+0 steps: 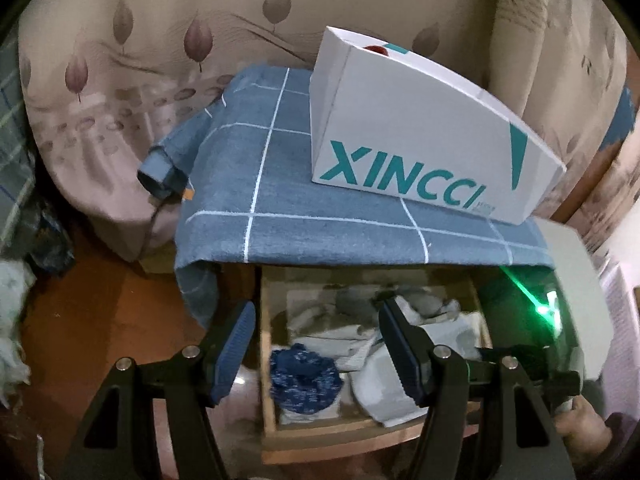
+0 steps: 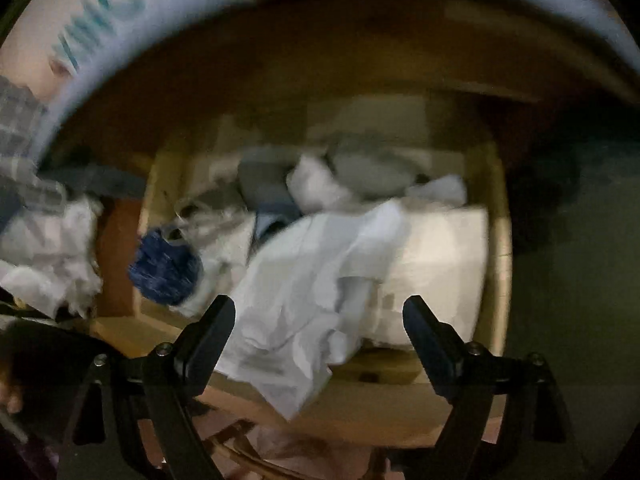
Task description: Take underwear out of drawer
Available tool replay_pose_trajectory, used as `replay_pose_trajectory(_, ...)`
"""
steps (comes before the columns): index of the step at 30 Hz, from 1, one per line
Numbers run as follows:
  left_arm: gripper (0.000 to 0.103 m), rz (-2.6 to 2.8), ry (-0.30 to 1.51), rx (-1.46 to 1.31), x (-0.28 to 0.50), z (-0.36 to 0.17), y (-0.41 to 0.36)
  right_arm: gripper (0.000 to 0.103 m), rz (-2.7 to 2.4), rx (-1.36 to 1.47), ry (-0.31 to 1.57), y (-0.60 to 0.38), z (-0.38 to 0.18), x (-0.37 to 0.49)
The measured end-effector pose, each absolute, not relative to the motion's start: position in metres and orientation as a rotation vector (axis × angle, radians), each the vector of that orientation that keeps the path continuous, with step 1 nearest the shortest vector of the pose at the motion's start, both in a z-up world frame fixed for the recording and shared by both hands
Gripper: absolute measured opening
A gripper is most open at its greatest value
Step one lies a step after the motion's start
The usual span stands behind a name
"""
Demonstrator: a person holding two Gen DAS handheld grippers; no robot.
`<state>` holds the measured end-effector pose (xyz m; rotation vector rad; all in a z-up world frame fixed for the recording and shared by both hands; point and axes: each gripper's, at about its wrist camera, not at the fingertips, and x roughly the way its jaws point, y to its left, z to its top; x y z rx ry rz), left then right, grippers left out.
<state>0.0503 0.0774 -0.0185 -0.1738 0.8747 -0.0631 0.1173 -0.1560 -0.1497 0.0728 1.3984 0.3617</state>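
Observation:
A wooden drawer (image 1: 268,360) stands pulled open under the cabinet top; it also shows in the right wrist view (image 2: 500,264). Inside lie several pale folded garments (image 1: 344,344), a white piece (image 2: 304,288) draped over the front edge, and a dark blue speckled roll (image 1: 304,380), seen too in the right wrist view (image 2: 166,270). My left gripper (image 1: 316,348) is open and empty above the drawer's front. My right gripper (image 2: 320,332) is open and empty, hovering over the white piece. The right wrist view is blurred.
A white XINCCI box (image 1: 420,132) sits on a blue checked cloth (image 1: 280,184) covering the cabinet top. A leaf-print curtain (image 1: 140,60) hangs behind. Crumpled white fabric (image 2: 52,256) lies left of the drawer. The other gripper with a green light (image 1: 548,308) is at right.

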Motion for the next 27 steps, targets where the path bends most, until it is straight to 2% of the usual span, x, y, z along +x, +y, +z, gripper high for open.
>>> replay_pose_trajectory(2,0.066,-0.063,0.868,-0.159,0.050,-0.019,0.076,0.061,0.401,0.099,1.410,-0.147,-0.163,0.117)
replay_pose_trajectory(3,0.066,-0.062,0.867,-0.156,0.051,-0.019,0.076,0.031,0.405,0.086,1.424,-0.143,-0.168,0.119)
replay_pose_trajectory(4,0.066,-0.059,0.868,-0.156,0.052,-0.019,0.076,0.015,0.424,0.098,1.426,-0.143,-0.172,0.120)
replay_pose_trajectory(7,0.066,-0.054,0.871,-0.166,0.052,-0.020,0.079,0.013,0.514,0.149,1.364,-0.149,-0.164,0.110)
replay_pose_trajectory(10,0.066,-0.050,0.862,-0.175,0.050,-0.019,0.082,0.013,0.585,0.187,1.279,-0.163,-0.130,0.090)
replay_pose_trajectory(20,0.066,-0.053,0.873,-0.198,0.048,-0.018,0.083,0.013,0.760,0.337,0.926,-0.214,0.057,0.040)
replay_pose_trajectory(27,0.066,-0.051,0.879,-0.190,0.048,-0.019,0.081,0.013,0.736,0.360,0.692,-0.225,0.170,0.088)
